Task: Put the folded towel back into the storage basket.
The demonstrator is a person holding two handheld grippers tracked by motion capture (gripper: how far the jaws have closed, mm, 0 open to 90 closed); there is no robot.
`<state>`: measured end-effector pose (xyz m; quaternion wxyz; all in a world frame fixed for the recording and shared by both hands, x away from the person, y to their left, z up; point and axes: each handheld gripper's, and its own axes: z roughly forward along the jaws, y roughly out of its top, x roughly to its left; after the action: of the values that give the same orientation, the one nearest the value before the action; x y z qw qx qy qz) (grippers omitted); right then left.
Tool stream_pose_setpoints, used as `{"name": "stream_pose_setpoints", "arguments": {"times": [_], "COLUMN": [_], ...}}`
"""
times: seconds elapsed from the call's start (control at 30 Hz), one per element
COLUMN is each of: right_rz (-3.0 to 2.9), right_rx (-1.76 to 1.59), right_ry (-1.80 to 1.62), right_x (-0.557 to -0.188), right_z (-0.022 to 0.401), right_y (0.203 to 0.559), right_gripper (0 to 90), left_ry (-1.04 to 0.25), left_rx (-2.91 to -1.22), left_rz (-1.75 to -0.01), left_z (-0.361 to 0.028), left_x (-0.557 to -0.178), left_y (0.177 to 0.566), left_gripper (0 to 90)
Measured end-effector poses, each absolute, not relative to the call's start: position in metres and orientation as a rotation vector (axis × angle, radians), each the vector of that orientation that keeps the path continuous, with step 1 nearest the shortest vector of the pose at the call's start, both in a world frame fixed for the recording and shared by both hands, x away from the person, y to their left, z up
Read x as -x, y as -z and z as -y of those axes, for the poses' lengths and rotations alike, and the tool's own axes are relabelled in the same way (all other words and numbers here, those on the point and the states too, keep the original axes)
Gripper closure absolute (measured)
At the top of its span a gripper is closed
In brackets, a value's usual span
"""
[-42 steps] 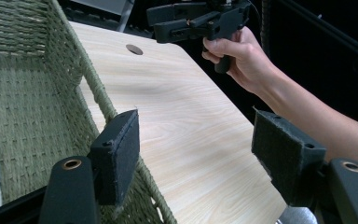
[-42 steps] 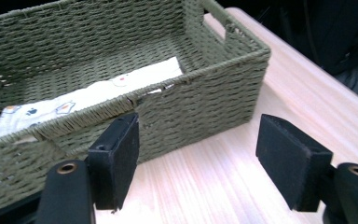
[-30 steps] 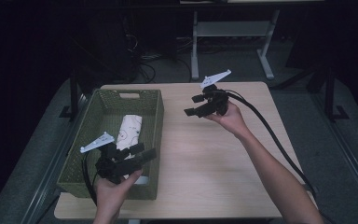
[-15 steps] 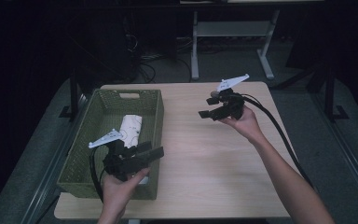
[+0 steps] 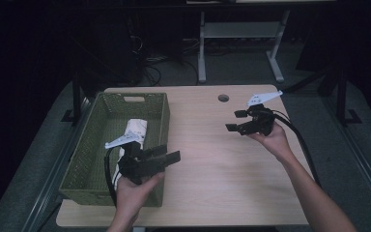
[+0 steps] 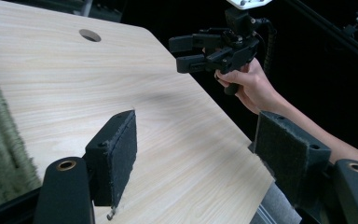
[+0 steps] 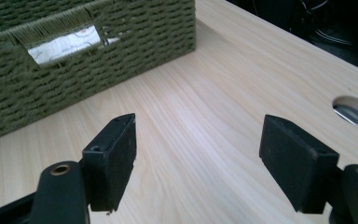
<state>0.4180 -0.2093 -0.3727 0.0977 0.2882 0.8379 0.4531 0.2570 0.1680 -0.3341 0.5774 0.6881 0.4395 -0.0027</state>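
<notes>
Both grippers empty above the table

From above, we are holding the left gripper [image 5: 166, 158] at the green woven basket's [image 5: 84, 159] near right corner, jaws wide; a white patterned cloth [image 5: 134, 131] is lying inside. In both gripper views, we are seeing wide-spread jaws gripping nothing.

No text, label, brand or number can be read; the white cloth [image 5: 134, 131] in the basket [image 5: 88, 145] bears faint marks too blurred to make out.
</notes>
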Motion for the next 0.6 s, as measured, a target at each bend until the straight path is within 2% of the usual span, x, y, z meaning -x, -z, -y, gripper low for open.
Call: {"name": "stream_pose_setpoints", "arguments": {"times": [0.6], "right_rz": [-2.424], "right_rx": [-0.931], "right_ry": [-1.331], "right_x": [-0.397], "right_z": [0.251], "right_y": [0.385], "right_gripper": [24.8], "left_ry": [0.044], "left_rx": [-1.651], "left_rz": [-1.009], "left_z": [-0.138], "left_x": [-0.268], "left_y": [0.340], "left_gripper": [29.2]}}
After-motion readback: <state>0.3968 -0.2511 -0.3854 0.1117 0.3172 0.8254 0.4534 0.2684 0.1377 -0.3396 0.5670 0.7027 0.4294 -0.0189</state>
